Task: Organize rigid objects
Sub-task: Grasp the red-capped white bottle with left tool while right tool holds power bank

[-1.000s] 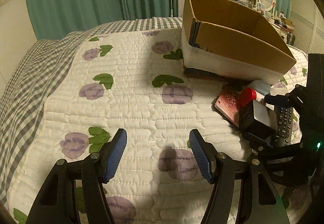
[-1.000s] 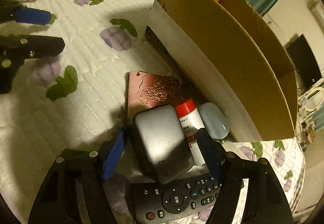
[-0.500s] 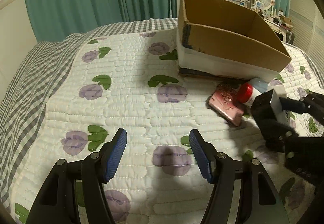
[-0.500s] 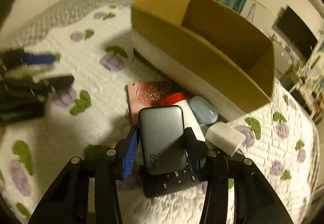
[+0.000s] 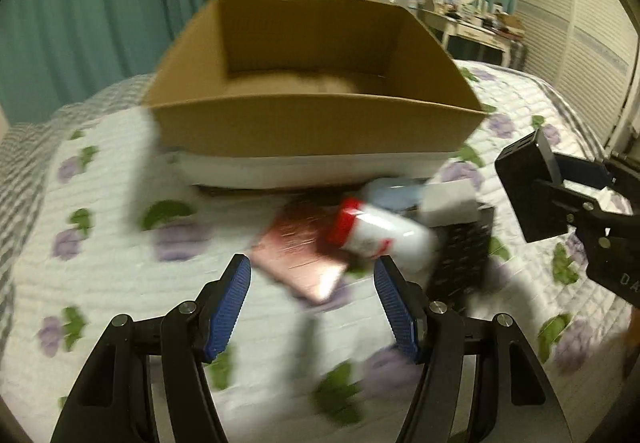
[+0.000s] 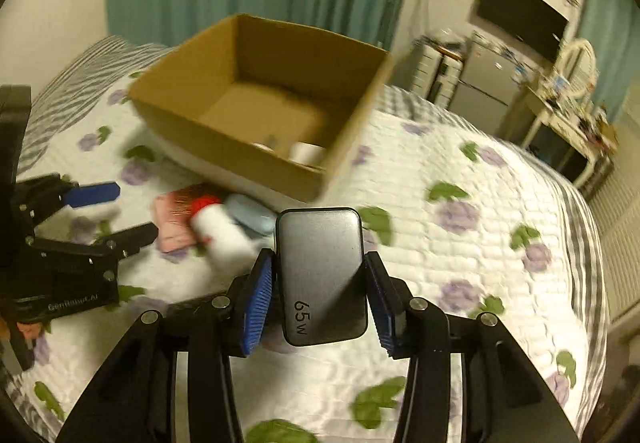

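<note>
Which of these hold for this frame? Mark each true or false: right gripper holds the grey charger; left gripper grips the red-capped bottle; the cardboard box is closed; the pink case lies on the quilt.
1. The right gripper holds the grey charger. True.
2. The left gripper grips the red-capped bottle. False: its fingers are open and hold nothing.
3. The cardboard box is closed. False: its top is open.
4. The pink case lies on the quilt. True.

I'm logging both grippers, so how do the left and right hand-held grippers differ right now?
The left hand-held gripper is open and empty; the right hand-held gripper is shut on a grey charger. The left hangs low over the pile by the box; the right holds its load clear above the quilt. Both have blue pads.
</note>
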Tool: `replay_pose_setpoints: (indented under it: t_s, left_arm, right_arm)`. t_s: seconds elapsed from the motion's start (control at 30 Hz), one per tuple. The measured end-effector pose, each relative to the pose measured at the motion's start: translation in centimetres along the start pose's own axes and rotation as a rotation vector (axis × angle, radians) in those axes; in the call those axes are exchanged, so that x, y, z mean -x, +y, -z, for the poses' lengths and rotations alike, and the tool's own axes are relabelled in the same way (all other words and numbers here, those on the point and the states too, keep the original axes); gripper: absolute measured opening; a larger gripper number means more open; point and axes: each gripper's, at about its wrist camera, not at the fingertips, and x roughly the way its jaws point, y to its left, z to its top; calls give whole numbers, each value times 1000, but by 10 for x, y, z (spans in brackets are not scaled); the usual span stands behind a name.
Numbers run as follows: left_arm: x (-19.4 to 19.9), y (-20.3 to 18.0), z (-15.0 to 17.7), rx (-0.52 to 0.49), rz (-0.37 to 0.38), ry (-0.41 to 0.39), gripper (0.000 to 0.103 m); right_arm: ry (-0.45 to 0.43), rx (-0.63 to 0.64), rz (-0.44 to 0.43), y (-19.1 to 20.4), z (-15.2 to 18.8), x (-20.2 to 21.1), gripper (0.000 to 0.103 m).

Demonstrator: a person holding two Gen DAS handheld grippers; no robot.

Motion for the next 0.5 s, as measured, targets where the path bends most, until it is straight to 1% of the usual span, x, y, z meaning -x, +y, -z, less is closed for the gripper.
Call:
replay_pose_setpoints:
  t_s: [0.1, 0.13, 0.2, 0.27, 0.33, 0.37, 0.4, 0.5]
  left_arm:
    - [-17, -14, -12, 37, 40, 28, 67]
    - [-20, -18, -14, 46, 41, 32, 67]
    - [-33, -20, -20, 87, 13, 49, 67]
    - [-47, -19, -24, 154, 13, 76, 67]
    - [-58, -16, -25, 227, 41, 94, 69]
    - [-64, -16, -24, 259, 26, 114, 69]
    - [-66, -19, -24, 263, 0, 112, 70]
    - [-71, -33, -26, 216, -78, 122, 71]
  right_arm:
    - [14, -39, -6, -12, 2, -6, 45]
    - [17, -47, -13, -14, 2, -8, 45]
    - [16, -59, -26, -16, 3, -8, 44]
    - [12, -67, -35, -19, 3, -8, 44]
    - [6, -73, -43, -19, 3, -7, 44]
    - [4, -75, -44, -20, 3, -6, 44]
    - [0, -77, -47, -20, 3, -5, 44]
    - [-2, -81, -49, -19, 3, -4, 44]
